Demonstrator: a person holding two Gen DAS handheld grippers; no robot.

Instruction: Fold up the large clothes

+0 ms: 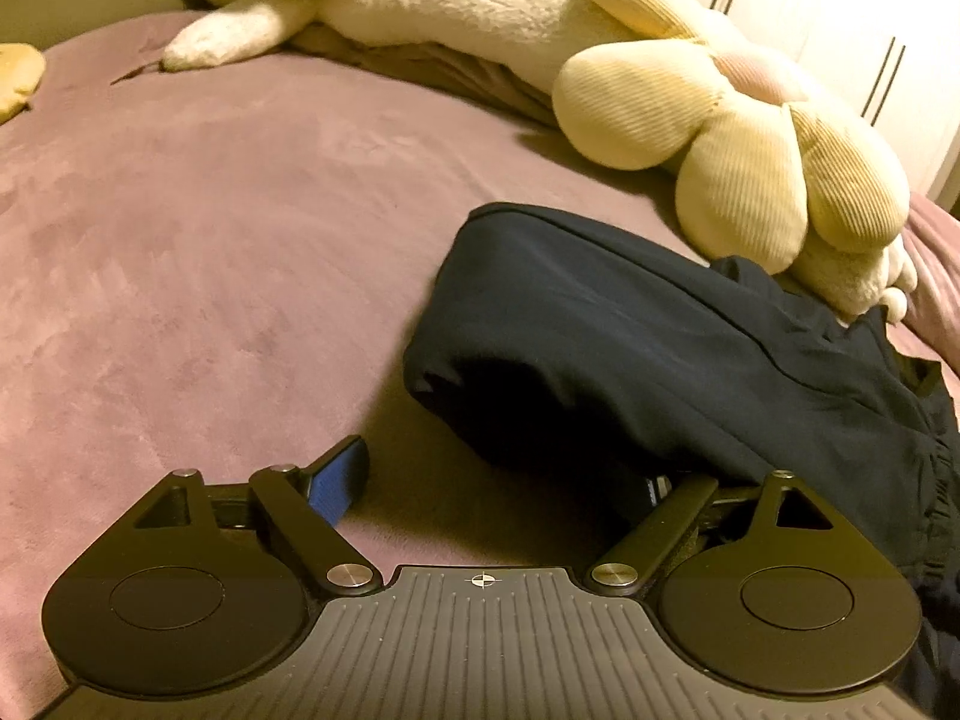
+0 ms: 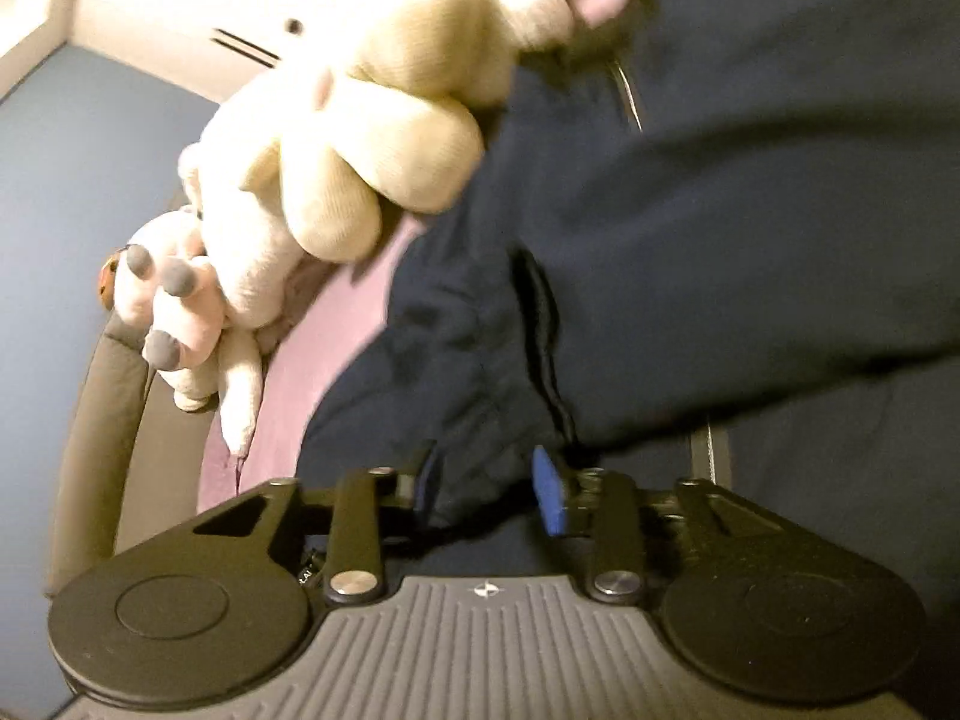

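Mid-fold: dark navy garment (image 1: pixel 630 348) lies bunched on the pink bedspread (image 1: pixel 210 240) beside plush toys (image 1: pixel 720 138). Left gripper (image 1: pixel 504 480) spread wide; right gripper (image 2: pixel 489 489) pinching cloth. Next: left needs a hem.

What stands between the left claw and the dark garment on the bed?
Nothing visible. The left claw is open and the dark garment already drapes over its right finger. The flower cushion lies beyond the garment, on the bed.
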